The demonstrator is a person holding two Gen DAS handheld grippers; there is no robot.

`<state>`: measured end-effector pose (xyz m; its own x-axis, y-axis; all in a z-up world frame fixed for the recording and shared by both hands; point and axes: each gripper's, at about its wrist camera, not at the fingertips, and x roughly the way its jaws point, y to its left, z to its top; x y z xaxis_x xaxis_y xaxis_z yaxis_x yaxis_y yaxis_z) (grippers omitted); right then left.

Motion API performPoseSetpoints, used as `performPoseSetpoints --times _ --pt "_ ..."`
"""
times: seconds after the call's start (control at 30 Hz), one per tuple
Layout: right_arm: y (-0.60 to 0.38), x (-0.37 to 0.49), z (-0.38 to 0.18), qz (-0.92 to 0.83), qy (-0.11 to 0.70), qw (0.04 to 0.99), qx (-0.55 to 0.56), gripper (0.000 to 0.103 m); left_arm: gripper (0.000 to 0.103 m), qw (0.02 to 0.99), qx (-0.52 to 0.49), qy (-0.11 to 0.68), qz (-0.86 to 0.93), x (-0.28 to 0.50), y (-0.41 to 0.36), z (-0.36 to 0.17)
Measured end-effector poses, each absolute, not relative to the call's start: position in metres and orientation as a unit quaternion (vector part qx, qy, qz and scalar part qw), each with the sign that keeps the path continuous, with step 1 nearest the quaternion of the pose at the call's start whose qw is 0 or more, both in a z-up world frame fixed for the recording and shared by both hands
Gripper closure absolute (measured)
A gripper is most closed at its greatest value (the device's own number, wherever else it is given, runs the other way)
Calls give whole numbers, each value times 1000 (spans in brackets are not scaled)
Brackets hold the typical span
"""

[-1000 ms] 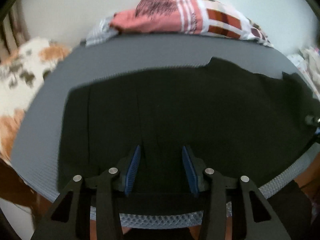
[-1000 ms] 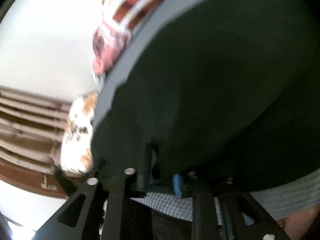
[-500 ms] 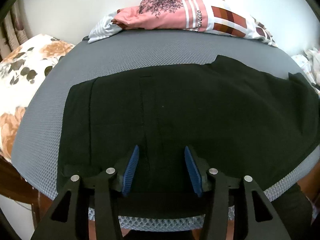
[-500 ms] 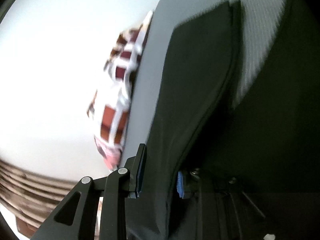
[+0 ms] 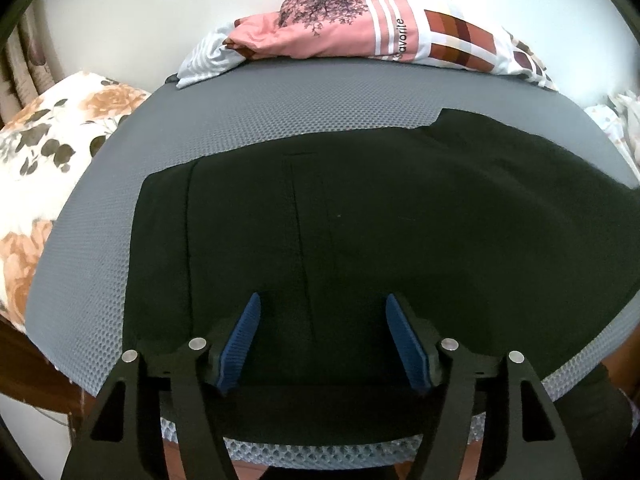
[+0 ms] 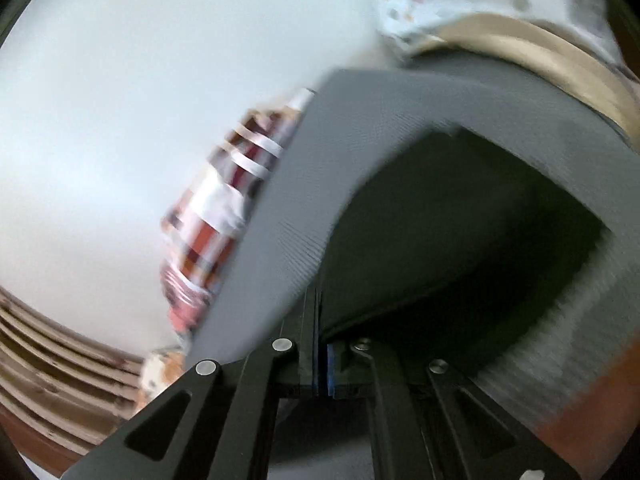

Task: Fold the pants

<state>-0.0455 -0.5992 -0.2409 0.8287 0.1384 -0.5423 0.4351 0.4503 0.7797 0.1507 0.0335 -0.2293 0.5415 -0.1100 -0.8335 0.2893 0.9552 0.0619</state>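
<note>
Black pants (image 5: 360,220) lie spread flat across a grey mesh surface (image 5: 280,100). My left gripper (image 5: 323,336) hovers over their near edge with its jaws opening. The blue pads (image 5: 244,340) stand wide apart, cloth below them and nothing pinched. The right wrist view is blurred by motion. There my right gripper (image 6: 320,308) is shut, and the pants' (image 6: 460,240) edge runs straight into its closed pads, with a crease pulling away to the right. The grey surface (image 6: 380,120) shows around that end of the pants.
A heap of pink, striped and checked clothes (image 5: 360,20) lies along the far edge by the pale wall, blurred in the right view (image 6: 212,232). A floral cushion (image 5: 48,152) is at the left, white patterned cloth (image 6: 460,0) at the right, and brown wooden slats (image 6: 40,360) beyond.
The left jaws have spread wider over the same spot. The right gripper swept sideways along the pants, its jaws going from loosely around bunched cloth to closed.
</note>
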Motion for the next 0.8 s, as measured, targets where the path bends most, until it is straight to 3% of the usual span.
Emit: performPoseSetpoints --times 0.13,0.23,0.37,0.47,0.63,0.8 --pt "-604 -73 -278 -93 266 773 569 103 27 874 104 460 -114 151 35 -230" --pt "-607 -77 -279 -88 251 769 582 98 20 875 100 462 -106 154 39 -231" --pt "-621 -90 -284 -93 220 750 616 95 17 877 103 459 -100 154 39 -232" --pt "-631 -99 -282 -128 230 759 595 101 16 880 100 454 -97 152 40 -232" --pt "-640 -100 -285 -115 240 766 586 102 16 885 106 443 -92 148 39 -230" --pt "-644 -110 -272 -148 229 772 575 87 17 918 145 367 -41 122 34 -202"
